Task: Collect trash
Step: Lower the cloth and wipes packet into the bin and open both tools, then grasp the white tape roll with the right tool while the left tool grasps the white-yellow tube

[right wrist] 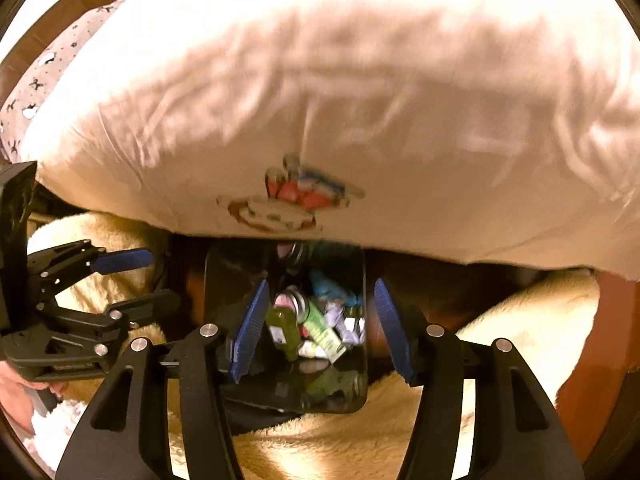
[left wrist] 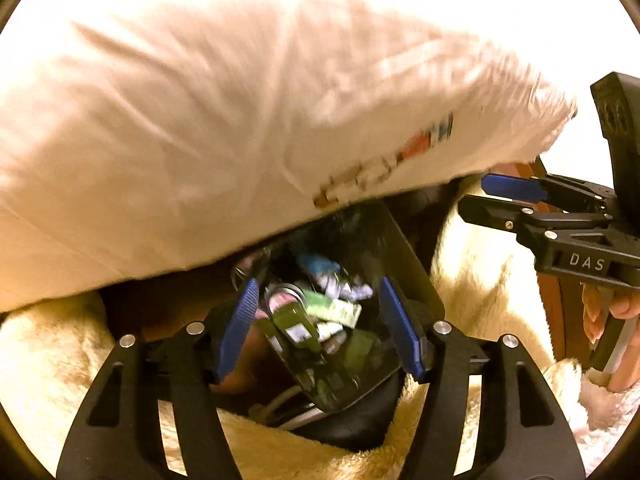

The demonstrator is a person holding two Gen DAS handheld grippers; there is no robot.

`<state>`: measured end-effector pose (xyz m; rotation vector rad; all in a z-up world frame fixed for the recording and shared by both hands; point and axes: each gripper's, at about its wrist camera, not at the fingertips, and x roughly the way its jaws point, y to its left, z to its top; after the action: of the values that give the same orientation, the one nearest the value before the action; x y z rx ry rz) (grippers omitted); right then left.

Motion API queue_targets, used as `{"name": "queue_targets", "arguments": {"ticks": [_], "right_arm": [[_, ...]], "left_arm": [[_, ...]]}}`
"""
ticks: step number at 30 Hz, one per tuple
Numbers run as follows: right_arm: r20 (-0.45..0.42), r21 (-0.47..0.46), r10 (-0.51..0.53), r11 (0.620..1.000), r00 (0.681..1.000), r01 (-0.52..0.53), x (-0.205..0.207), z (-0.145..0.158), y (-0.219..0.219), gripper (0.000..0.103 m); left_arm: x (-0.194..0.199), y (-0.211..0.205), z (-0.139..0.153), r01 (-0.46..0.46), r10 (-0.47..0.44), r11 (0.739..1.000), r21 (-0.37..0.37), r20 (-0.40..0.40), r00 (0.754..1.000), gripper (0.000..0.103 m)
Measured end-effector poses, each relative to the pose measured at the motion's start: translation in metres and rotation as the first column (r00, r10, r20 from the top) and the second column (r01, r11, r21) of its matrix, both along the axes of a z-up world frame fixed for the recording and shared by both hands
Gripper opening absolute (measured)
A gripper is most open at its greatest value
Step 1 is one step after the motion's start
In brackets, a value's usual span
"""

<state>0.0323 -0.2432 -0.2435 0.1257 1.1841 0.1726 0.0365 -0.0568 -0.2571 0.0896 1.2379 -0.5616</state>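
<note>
A black trash bin [left wrist: 416,276] [right wrist: 352,396] stands below both grippers, partly under a large white pillow [left wrist: 224,120] [right wrist: 320,92]. It holds several pieces of trash: a green bottle [left wrist: 294,322] [right wrist: 284,326], a green wrapper [left wrist: 332,308] [right wrist: 322,330], a can and crumpled paper. My left gripper [left wrist: 318,328] is open and empty above the bin; it also shows in the right wrist view [right wrist: 140,280]. My right gripper [right wrist: 322,330] is open and empty above the bin; it also shows in the left wrist view [left wrist: 480,196].
A cream fluffy blanket [left wrist: 52,352] [right wrist: 328,444] lies around the bin. Brown wooden furniture [left wrist: 556,304] [right wrist: 616,340] stands at the right. A patterned sheet [right wrist: 36,92] shows at the far left behind the pillow.
</note>
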Motion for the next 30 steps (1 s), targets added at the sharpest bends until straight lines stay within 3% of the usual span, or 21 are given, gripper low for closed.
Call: {"name": "queue_targets", "arguments": {"ticks": [4,7,9,14,17,22,30], "right_arm": [[0.107,-0.023,-0.007,1.000,0.994,0.009,0.015,0.039,-0.006,0.057],[0.200,-0.020,-0.016,1.000,0.980,0.020,0.038,0.076,-0.010,0.059],[0.228,-0.007,-0.019,1.000,0.974,0.021,0.054,0.089,-0.010,0.066],[0.290,-0.101,0.033,0.995,0.956,-0.003,0.080,0.116,0.004,0.067],[0.336,-0.111,0.041,0.994,0.941,-0.004,0.106,0.136,0.006,0.067],[0.375,-0.110,0.044,0.994,0.926,-0.003,0.158,0.147,0.020,0.067],[0.348,-0.094,-0.010,0.995,0.938,0.045,0.259,0.131,0.027,0.066]], "left_arm": [[0.010,0.011,0.038,-0.026,0.028,0.999,-0.018,0.103,0.994,0.063],[0.022,0.023,0.076,-0.055,0.060,0.998,-0.032,0.218,0.974,0.069],[0.035,0.024,0.092,-0.063,0.073,0.997,-0.046,0.256,0.964,0.070],[0.063,0.022,0.127,-0.066,0.078,0.997,-0.047,0.340,0.937,0.074],[0.081,0.021,0.145,-0.068,0.078,0.997,-0.039,0.392,0.917,0.077],[0.120,0.021,0.161,-0.104,0.105,0.994,-0.028,0.445,0.889,0.080],[0.185,0.021,0.159,-0.151,0.146,0.988,-0.022,0.435,0.888,0.081]]}}
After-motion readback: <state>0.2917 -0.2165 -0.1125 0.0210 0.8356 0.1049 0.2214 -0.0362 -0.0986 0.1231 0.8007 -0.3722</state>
